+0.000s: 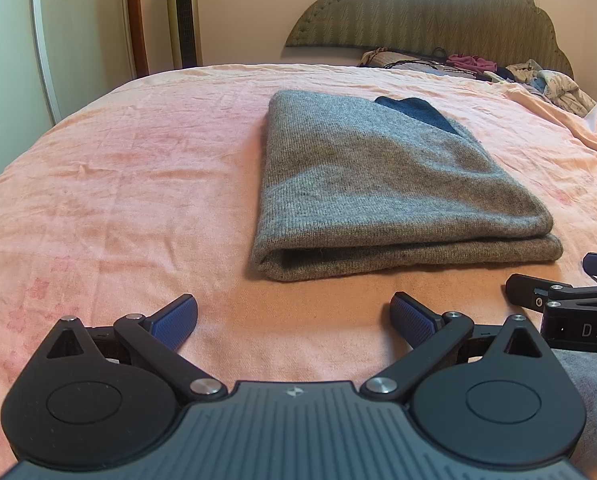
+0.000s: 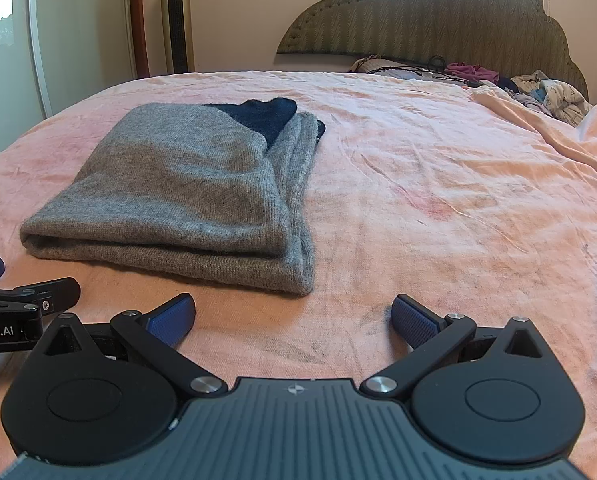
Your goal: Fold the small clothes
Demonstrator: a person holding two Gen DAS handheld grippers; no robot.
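1. Pink sheet [image 1: 118, 184] covers the bed under both your tools; its cloth is thin, finely creased, and faintly blotched with darker rose patches.
2. Your left gripper [image 1: 293, 318] sits low over the sheet with its jaws spread wide and nothing between them. Its fingers [image 1: 176, 320] carry blue pads with a fine dotted grain, on black matte link arms with steel pivots, above a ribbed grey body.
3. Your right gripper [image 2: 294, 318] matches it: jaws spread wide, empty, held low and level, pointing toward the headboard.
4. You hold the two tools side by side; each shows at the edge of the other's view, close beside it.
5. Just ahead of the tools lies the sweater [image 1: 386, 184], a grey fine-ribbed knit with a soft fuzzy nap, folded into a neat oblong of stacked layers. Its rounded fold edge faces you, near the fingertips but not touching them. From the left wrist view it lies ahead and slightly right; from the right wrist view, ahead and left.
6. At its far end a dark blue patch [image 2: 264, 114] of knit shows from under the top grey layer.
7. Beyond, a loose heap of clothes [image 1: 538, 76] lies by the headboard [image 1: 438, 8], which is scalloped, olive, padded, and chevron-patterned.
8. Far left stands a slim gold tower fan [image 1: 182, 12] against the wall.
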